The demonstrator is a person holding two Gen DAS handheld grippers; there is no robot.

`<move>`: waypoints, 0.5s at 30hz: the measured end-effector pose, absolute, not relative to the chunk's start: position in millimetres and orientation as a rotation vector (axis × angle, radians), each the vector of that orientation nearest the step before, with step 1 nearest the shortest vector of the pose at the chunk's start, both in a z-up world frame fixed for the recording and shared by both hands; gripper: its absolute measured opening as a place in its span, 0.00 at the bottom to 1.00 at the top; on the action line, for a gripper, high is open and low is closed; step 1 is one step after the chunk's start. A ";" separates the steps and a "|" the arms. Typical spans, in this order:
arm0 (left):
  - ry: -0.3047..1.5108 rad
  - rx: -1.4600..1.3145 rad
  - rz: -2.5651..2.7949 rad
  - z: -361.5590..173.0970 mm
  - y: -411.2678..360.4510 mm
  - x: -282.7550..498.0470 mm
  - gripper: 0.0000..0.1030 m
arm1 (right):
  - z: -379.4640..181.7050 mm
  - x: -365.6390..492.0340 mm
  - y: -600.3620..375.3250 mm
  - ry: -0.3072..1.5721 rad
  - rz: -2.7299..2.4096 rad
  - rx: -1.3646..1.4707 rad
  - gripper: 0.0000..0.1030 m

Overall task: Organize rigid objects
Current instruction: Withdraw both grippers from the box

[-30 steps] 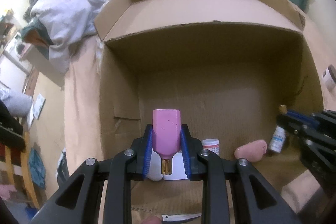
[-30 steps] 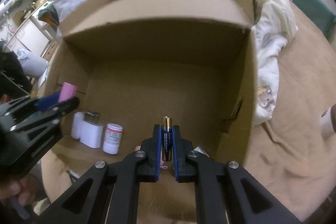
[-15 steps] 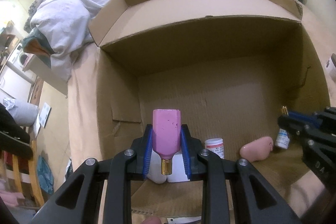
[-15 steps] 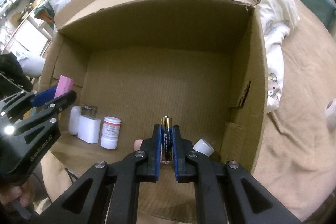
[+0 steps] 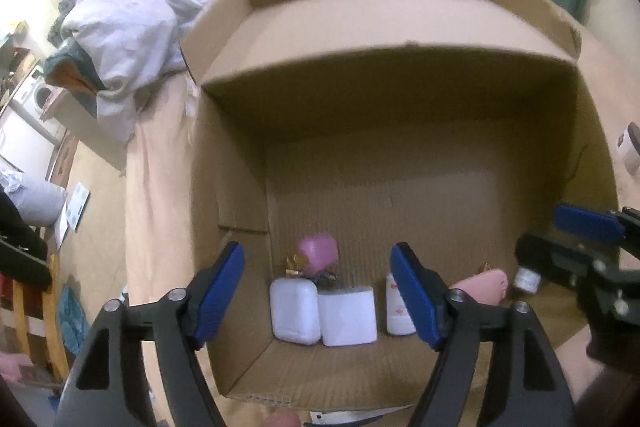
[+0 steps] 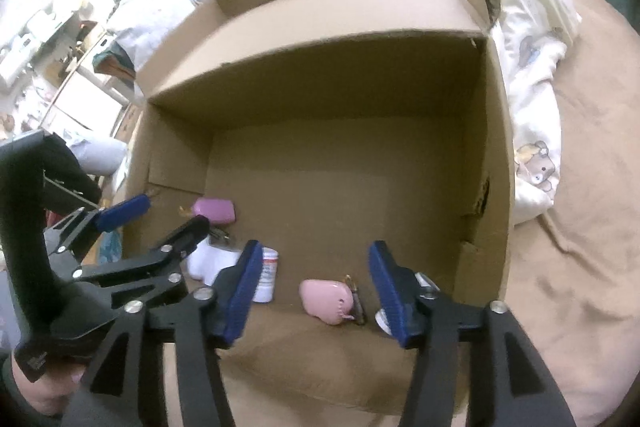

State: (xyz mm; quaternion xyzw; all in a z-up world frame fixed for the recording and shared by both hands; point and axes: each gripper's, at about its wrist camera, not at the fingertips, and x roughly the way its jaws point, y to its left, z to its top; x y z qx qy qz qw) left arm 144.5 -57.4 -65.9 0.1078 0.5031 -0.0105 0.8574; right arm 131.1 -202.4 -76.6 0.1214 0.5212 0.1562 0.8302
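An open cardboard box [image 5: 400,99] [image 6: 340,87] lies on a bed. My left gripper [image 5: 318,291] [image 6: 168,217] hangs over its near left corner, jaws opening, with nothing between the pads. Beyond it the pink bottle [image 5: 320,253] [image 6: 214,209] with its gold cap lies on the box floor. My right gripper [image 6: 316,267] [image 5: 560,239] is over the near right part, jaws opening and empty too. The battery [image 6: 356,301] lies on the floor against a pink rounded object [image 6: 326,301] [image 5: 484,285].
Two white containers [image 5: 295,313] [image 5: 348,311] and a red-labelled white bottle [image 5: 396,311] [image 6: 267,275] stand along the near wall. A small white bottle [image 5: 528,279] is half hidden at the right. Crumpled bedding [image 5: 132,27] [image 6: 532,87] flanks the box. A hand [image 6: 36,387] holds the left gripper.
Both grippers went from shut to open. The pink bottle left the left jaws and now lies on the box floor. The battery left the right jaws and lies by the pink object.
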 end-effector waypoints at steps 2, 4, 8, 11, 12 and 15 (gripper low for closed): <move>1.032 0.215 -0.015 -59.6 -56.1 143.1 0.86 | -70.5 128.2 -202.8 1.072 0.332 0.278 0.72; 1.017 0.200 -0.017 -54.2 -54.9 142.5 0.88 | -63.6 127.0 -207.6 1.033 0.329 0.305 0.80; 0.994 0.185 -0.019 -48.9 -53.7 142.1 0.97 | -57.7 124.9 -215.2 0.966 0.294 0.333 1.00; 0.995 0.172 -0.021 -47.7 -53.1 142.2 0.98 | -55.2 128.1 -218.7 0.953 0.275 0.327 1.00; 0.998 0.167 -0.022 -47.5 -52.5 142.6 0.98 | -53.9 128.8 -219.1 0.949 0.272 0.324 1.00; 1.006 0.150 -0.023 -47.0 -51.0 141.3 0.98 | -50.4 129.4 -218.3 0.929 0.264 0.310 1.00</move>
